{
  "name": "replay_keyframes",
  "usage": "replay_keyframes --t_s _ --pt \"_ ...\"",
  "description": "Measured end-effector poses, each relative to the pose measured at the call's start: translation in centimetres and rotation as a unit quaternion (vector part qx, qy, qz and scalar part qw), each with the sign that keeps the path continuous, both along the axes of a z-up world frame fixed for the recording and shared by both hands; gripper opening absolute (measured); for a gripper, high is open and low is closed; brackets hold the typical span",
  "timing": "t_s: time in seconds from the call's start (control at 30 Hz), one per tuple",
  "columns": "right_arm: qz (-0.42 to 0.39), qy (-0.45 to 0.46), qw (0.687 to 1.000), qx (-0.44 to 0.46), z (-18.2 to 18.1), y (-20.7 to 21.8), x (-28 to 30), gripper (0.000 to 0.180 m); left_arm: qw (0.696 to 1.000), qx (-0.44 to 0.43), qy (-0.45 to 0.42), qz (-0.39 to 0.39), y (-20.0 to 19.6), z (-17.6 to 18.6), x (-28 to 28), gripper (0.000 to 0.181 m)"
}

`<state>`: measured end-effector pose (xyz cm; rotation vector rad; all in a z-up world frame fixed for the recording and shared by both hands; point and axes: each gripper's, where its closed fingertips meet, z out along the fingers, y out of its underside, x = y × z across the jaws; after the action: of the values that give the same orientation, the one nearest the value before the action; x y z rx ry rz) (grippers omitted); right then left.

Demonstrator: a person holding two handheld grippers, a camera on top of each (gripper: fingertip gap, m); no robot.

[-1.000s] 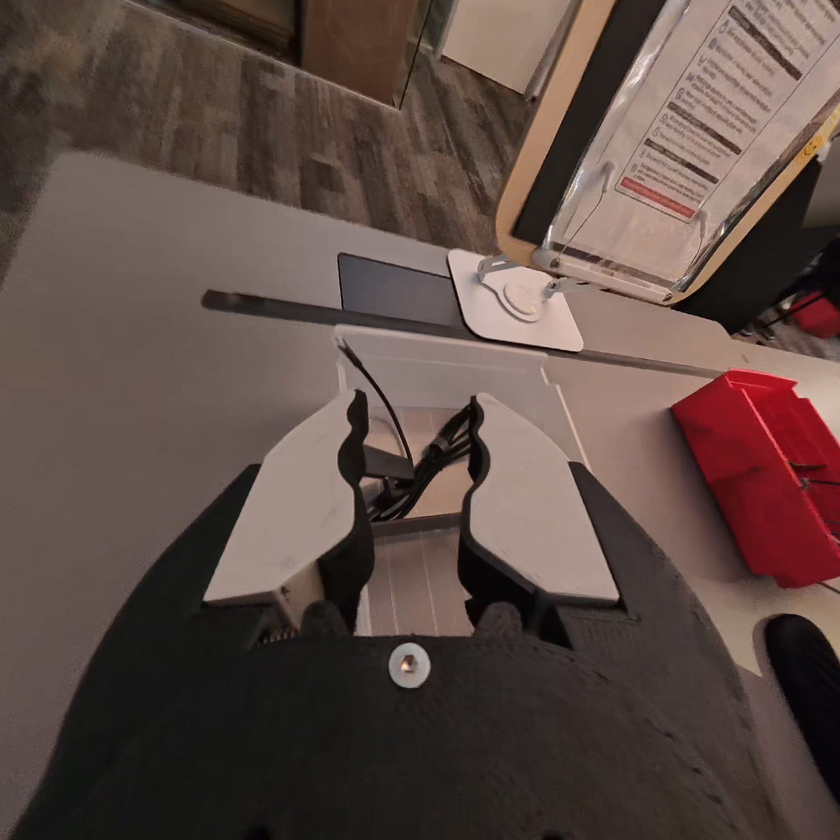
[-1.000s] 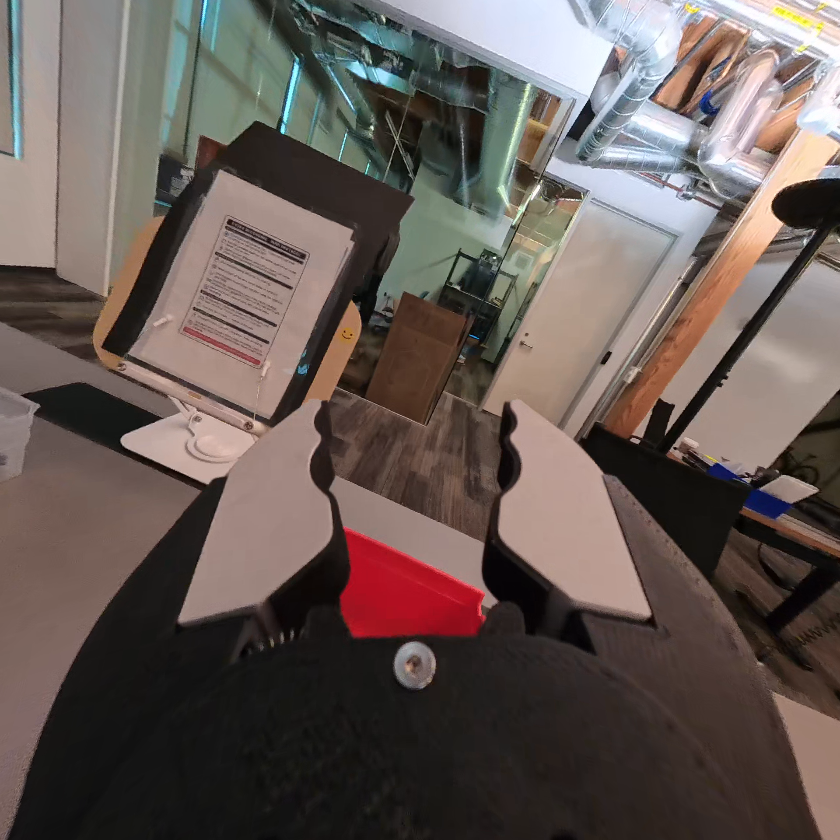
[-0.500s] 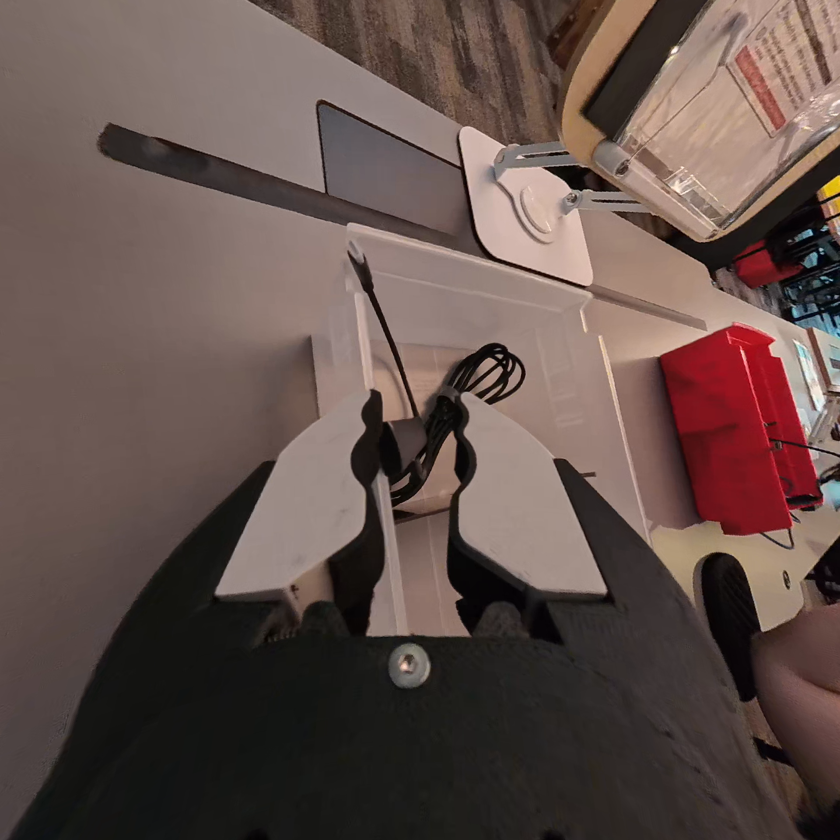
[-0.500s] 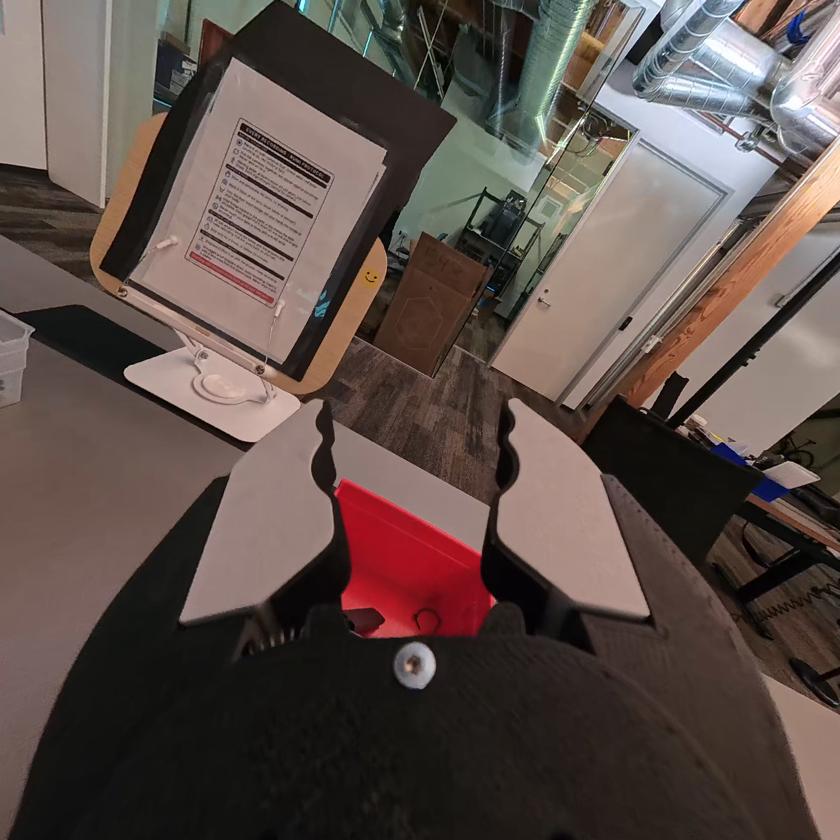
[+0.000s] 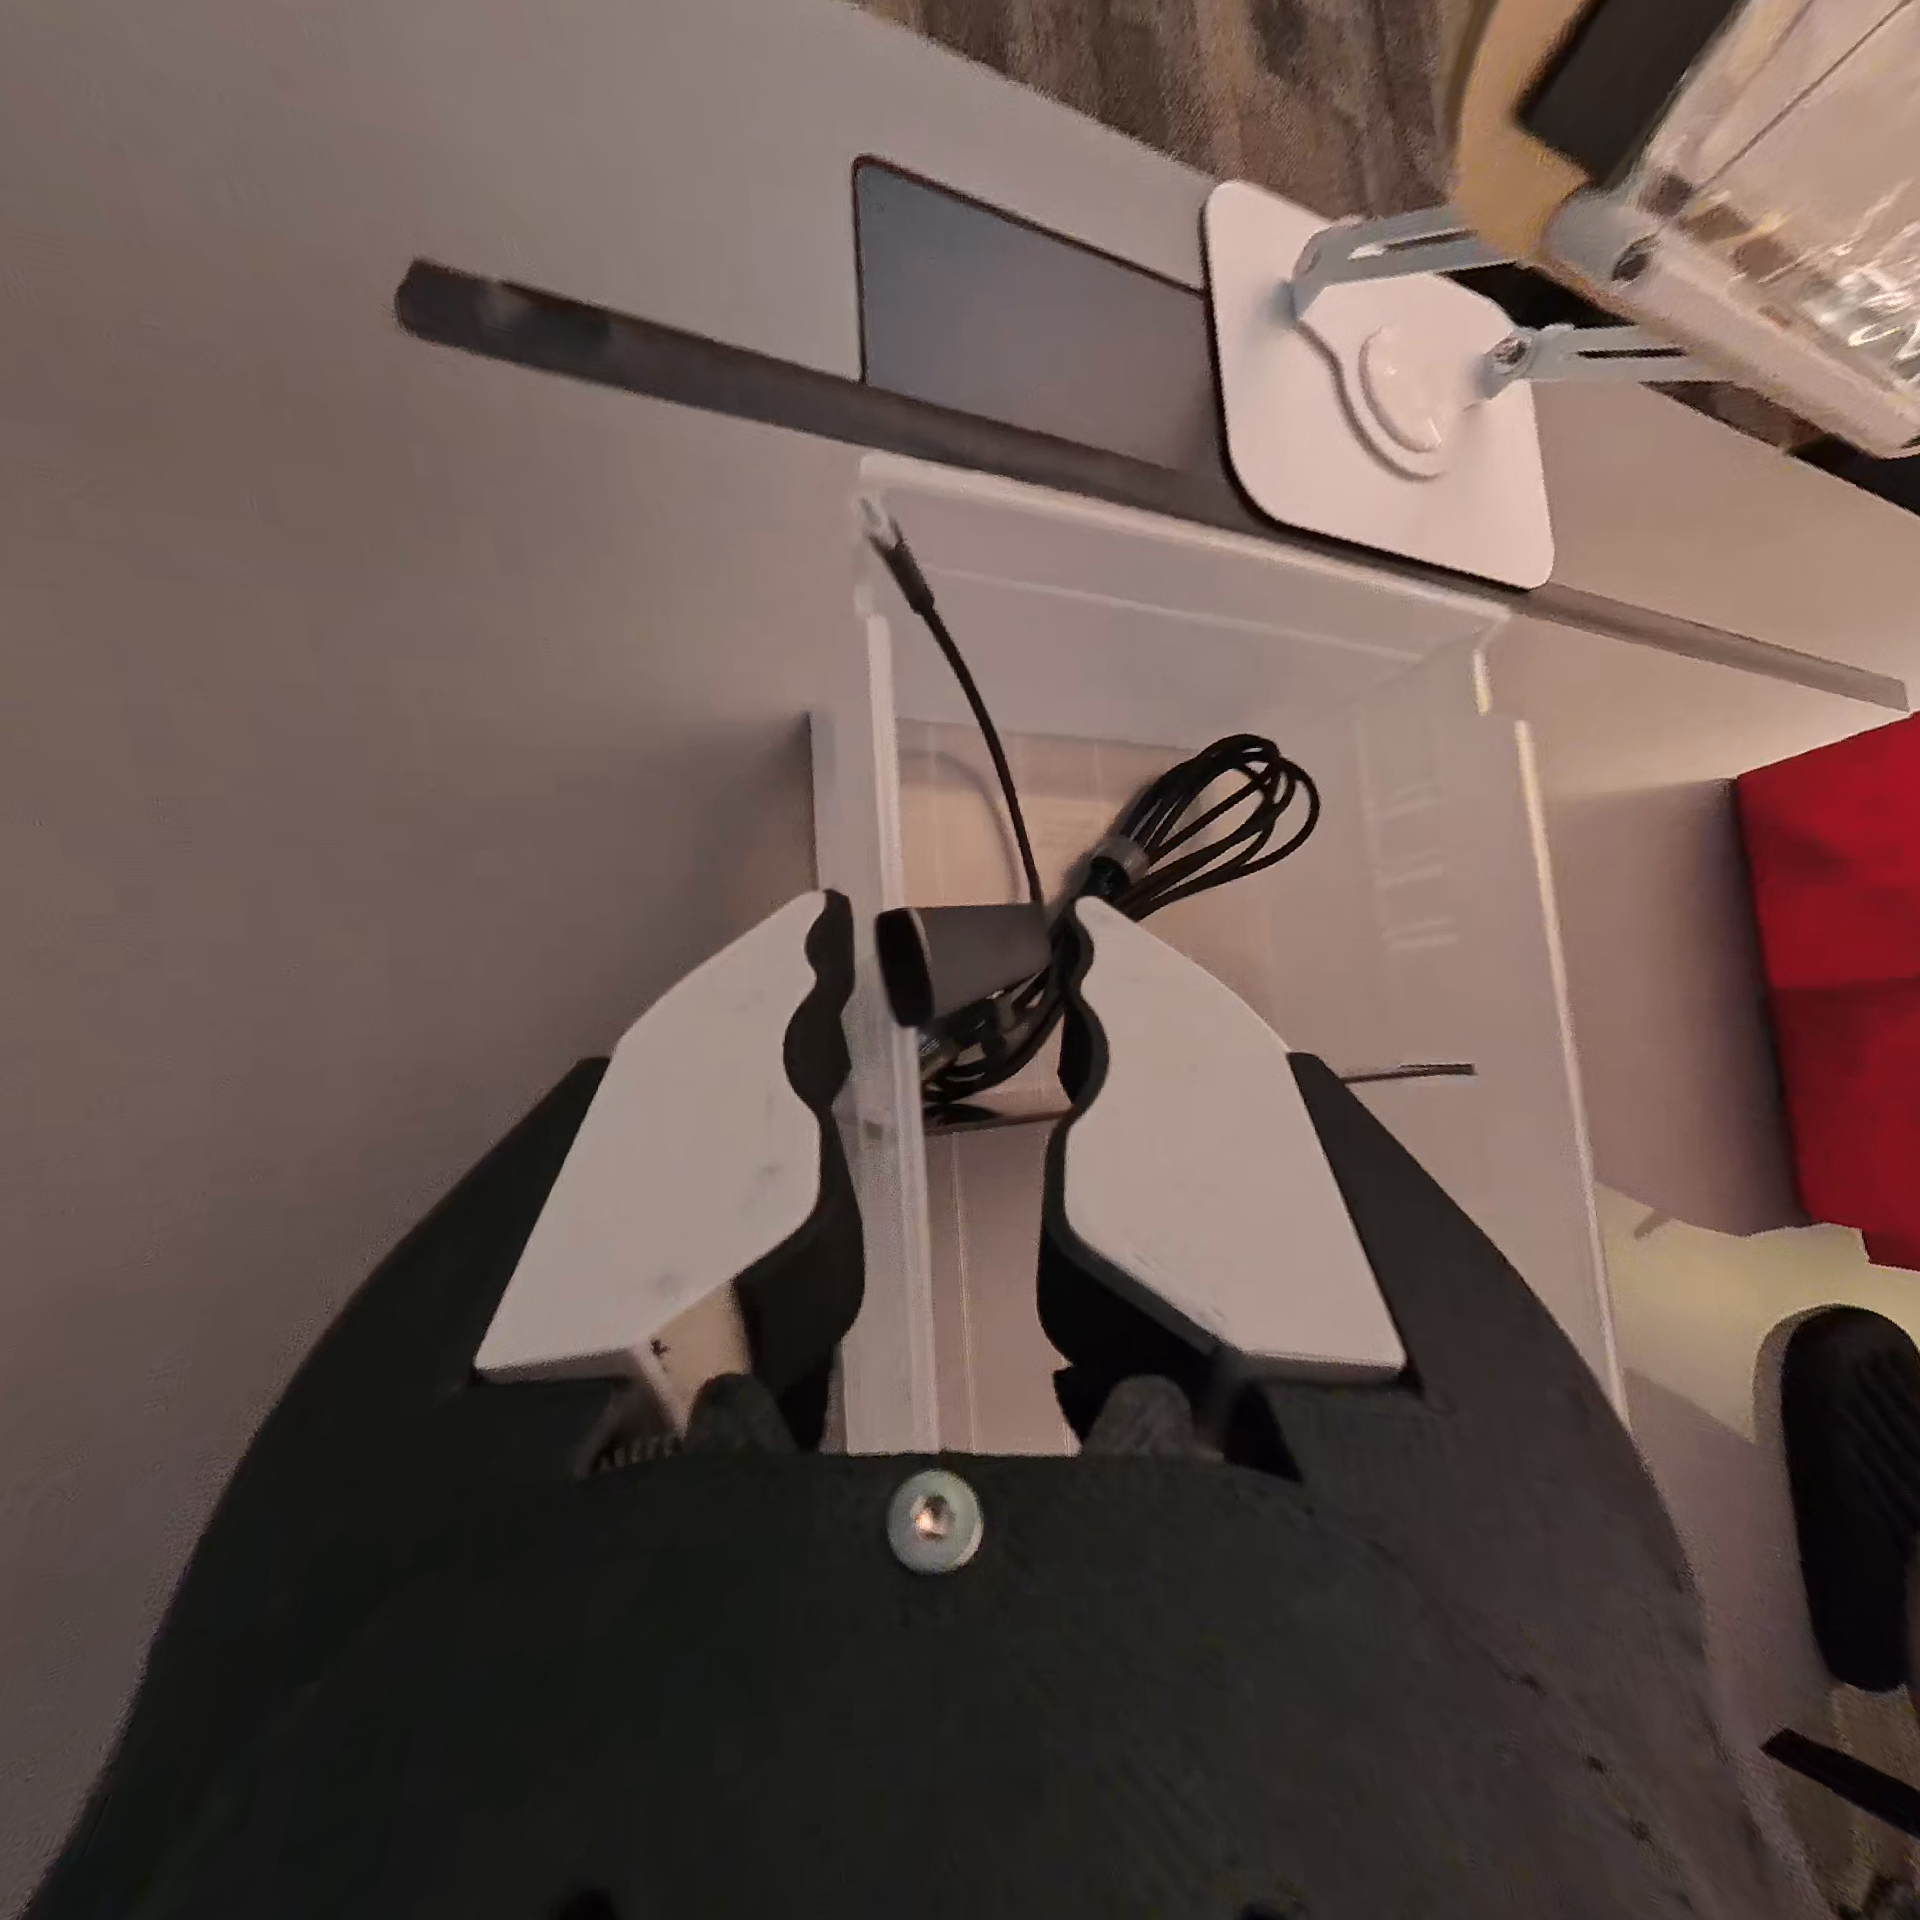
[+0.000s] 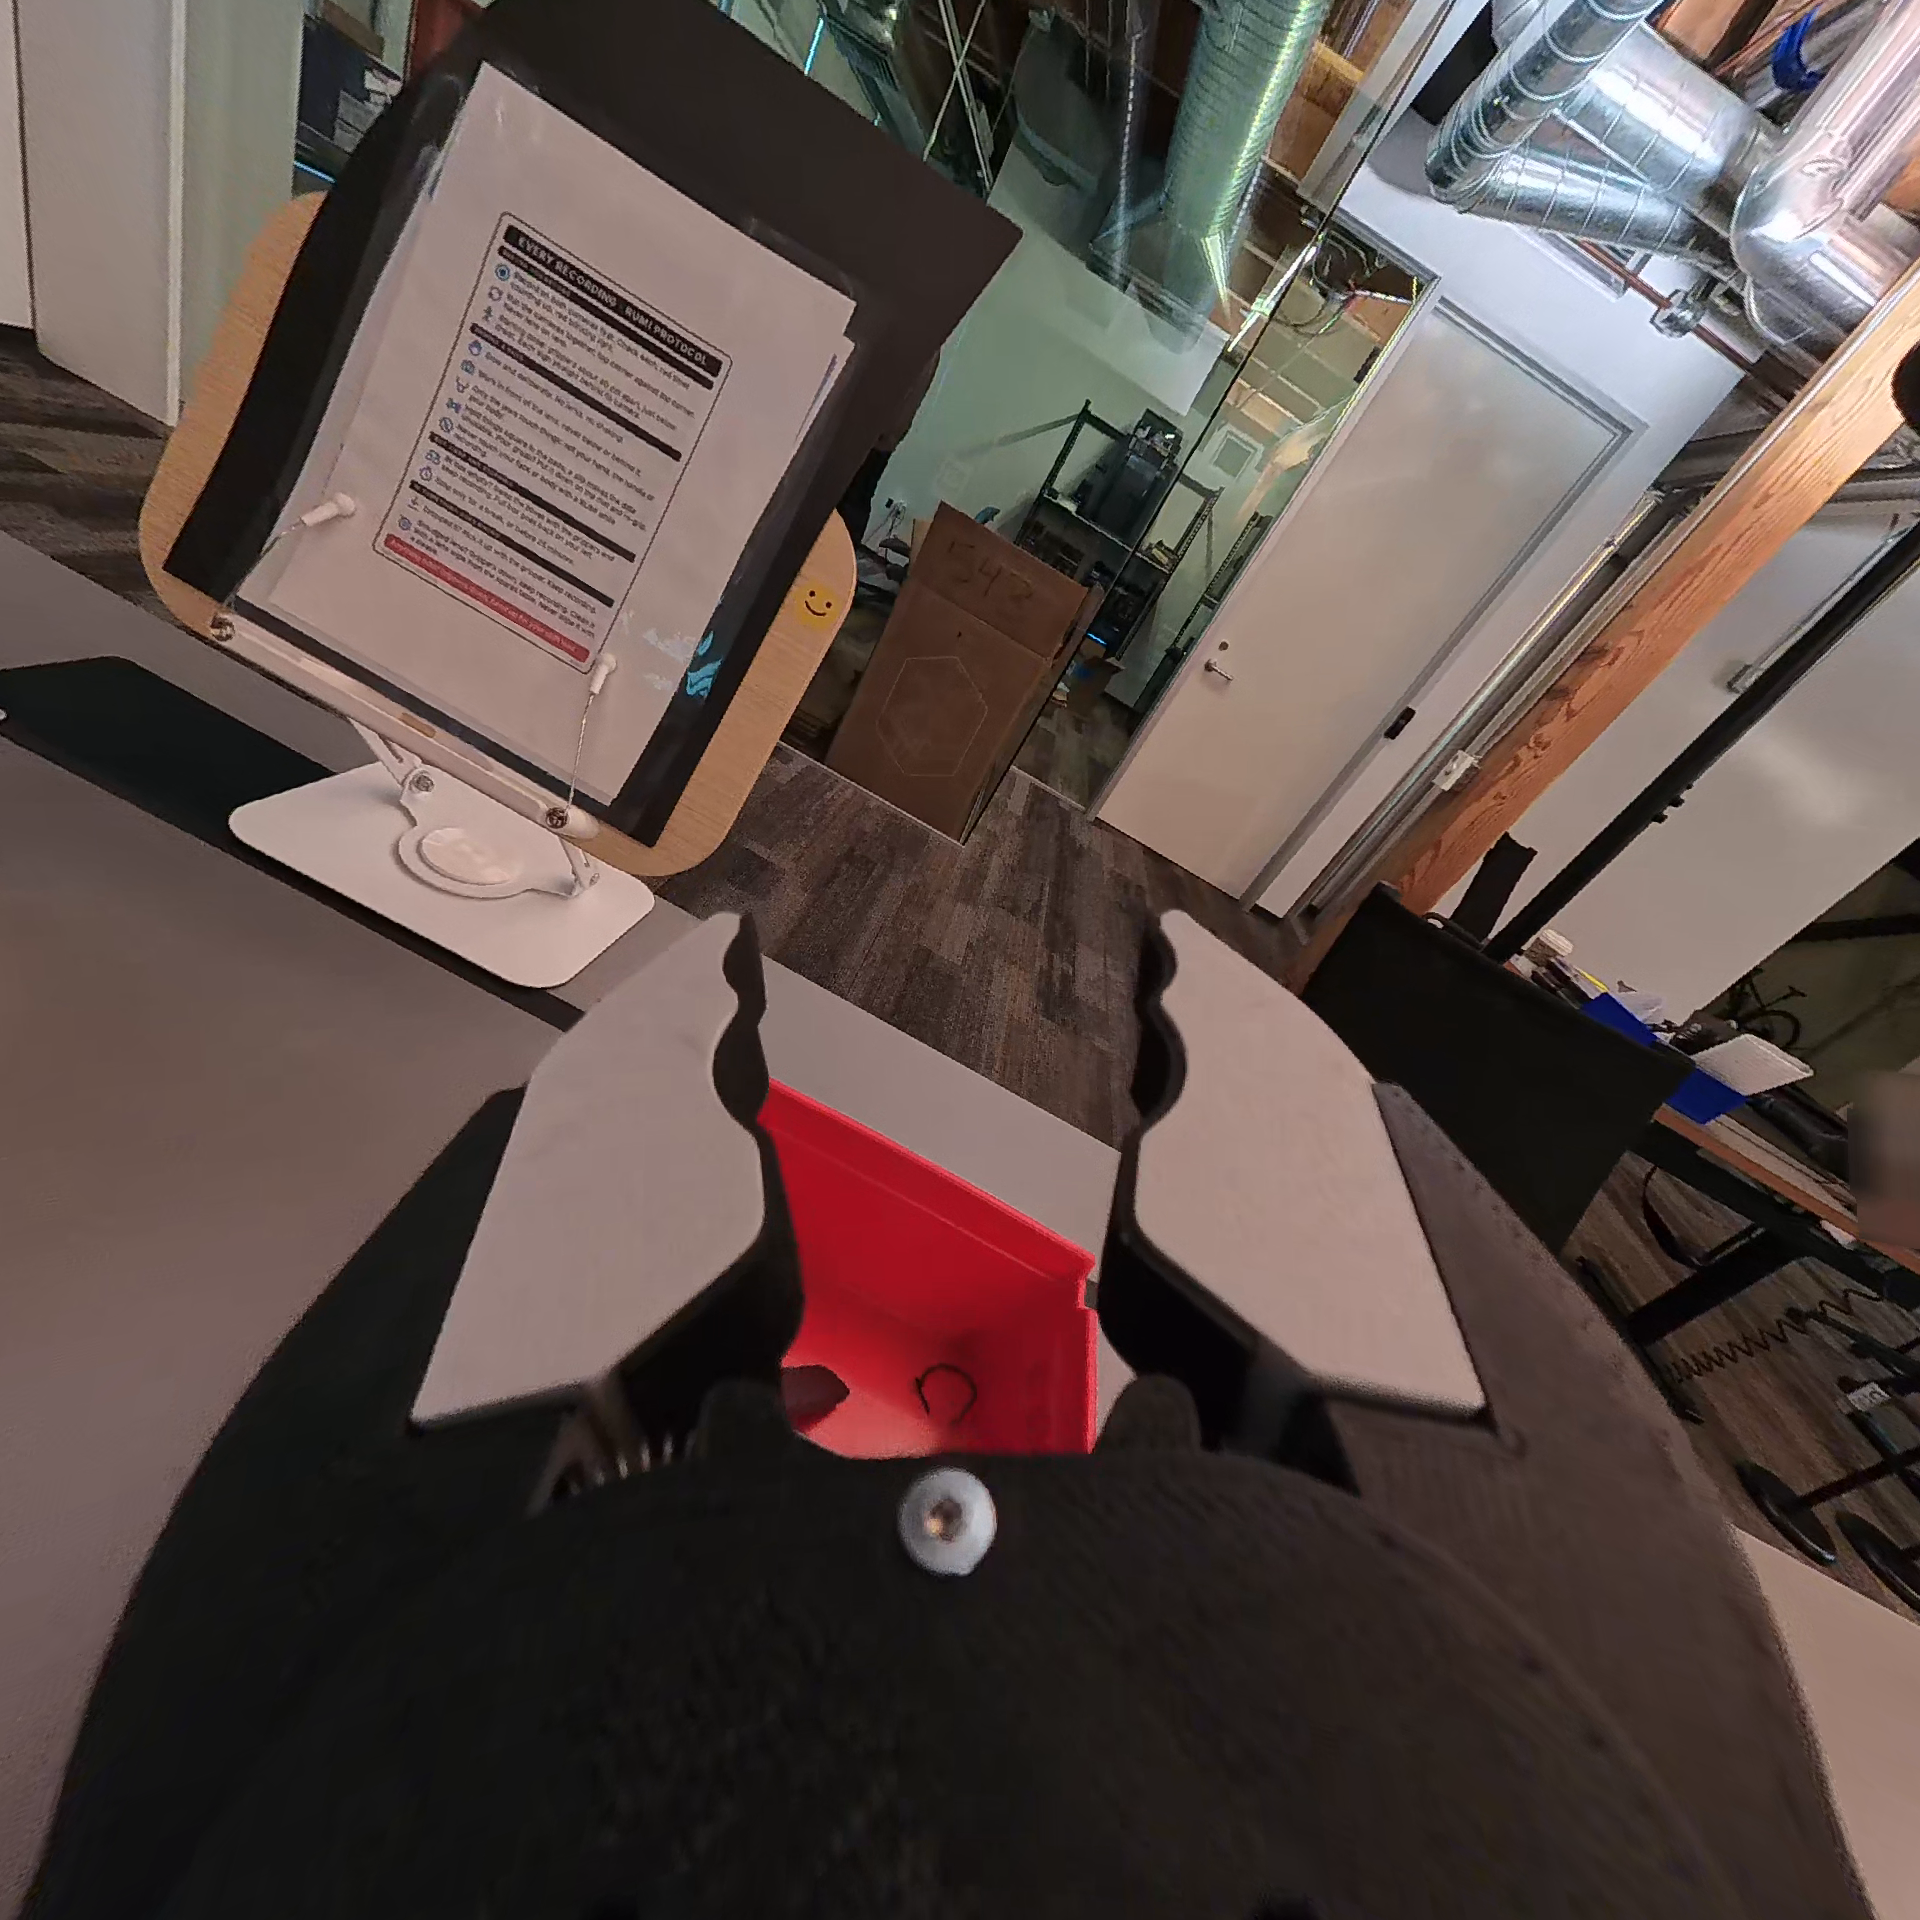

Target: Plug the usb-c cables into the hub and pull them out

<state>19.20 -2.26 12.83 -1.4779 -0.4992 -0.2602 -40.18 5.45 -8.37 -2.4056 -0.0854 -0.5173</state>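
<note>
My left gripper (image 5: 961, 987) hangs spread over the clear bin (image 5: 1184, 623), its left finger outside the bin's left wall (image 5: 878, 1091), its right finger inside. The grey hub (image 5: 966, 961) lies just ahead between the tips, tangled with the coiled black usb-c cables (image 5: 1195, 842); one cable end (image 5: 883, 535) rests on the bin's far-left corner. My right gripper (image 6: 945, 1023) is spread, empty, above the red bin (image 6: 925, 1247).

Risk: closing now would pinch the wall, not the hub. Lifting the hub may drag the coil along.
</note>
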Motion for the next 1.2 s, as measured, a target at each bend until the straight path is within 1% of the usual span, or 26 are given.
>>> replay_keyframes --t_s 0.1,0.17,0.23,0.43,0.53,0.67,0.77,0.83,1.0,1.1,1.2 --pt "-0.002 -0.003 1.0 -0.005 -0.2 0.2 0.0 0.069 1.0 -0.023 -0.009 -0.005 -0.2 -1.0 0.0 0.037" --pt "-0.001 -0.007 1.0 -0.009 -0.4 0.3 -0.1 0.069 0.999 -0.026 -0.023 -0.013 -0.2 -1.1 0.3 0.032" --pt "-0.002 -0.01 1.0 -0.01 -0.5 0.4 -0.2 0.069 0.999 -0.02 -0.027 -0.017 -0.2 -0.9 0.5 0.027" --pt "-0.001 -0.017 1.0 -0.014 -0.6 0.5 -0.6 0.069 0.999 -0.004 -0.021 -0.044 -0.3 0.5 2.3 0.023" --pt "-0.003 -0.023 1.0 -0.015 -0.8 0.6 -0.7 0.069 0.999 -0.008 0.004 -0.052 -0.1 0.4 3.3 0.024" --pt "-0.004 -0.028 0.999 -0.016 -0.8 0.6 -0.7 0.069 0.996 -0.041 0.046 -0.07 0.3 -1.3 4.6 0.024" --pt "-0.005 -0.028 1.0 -0.014 -0.7 0.6 -0.6 0.07 0.993 -0.059 0.07 -0.074 0.5 -2.3 4.9 0.018" --pt "-0.005 -0.027 1.0 -0.014 -0.7 0.6 -0.6 0.069 0.991 -0.067 0.087 -0.075 0.6 -2.7 5.0 0.011" --pt "-0.004 -0.027 0.999 -0.017 -0.7 0.6 -0.5 0.069 0.989 -0.078 0.096 -0.075 0.5 -3.2 5.2 0.011" --pt "-0.004 -0.031 0.999 -0.019 -0.9 0.7 -0.6 0.069 0.985 -0.112 0.099 -0.089 -0.1 -4.1 5.5 0.012" --pt "-0.004 -0.035 0.999 -0.021 -1.0 0.8 -0.7 0.069 0.984 -0.098 0.115 -0.097 0.4 -3.9 5.7 0.011"
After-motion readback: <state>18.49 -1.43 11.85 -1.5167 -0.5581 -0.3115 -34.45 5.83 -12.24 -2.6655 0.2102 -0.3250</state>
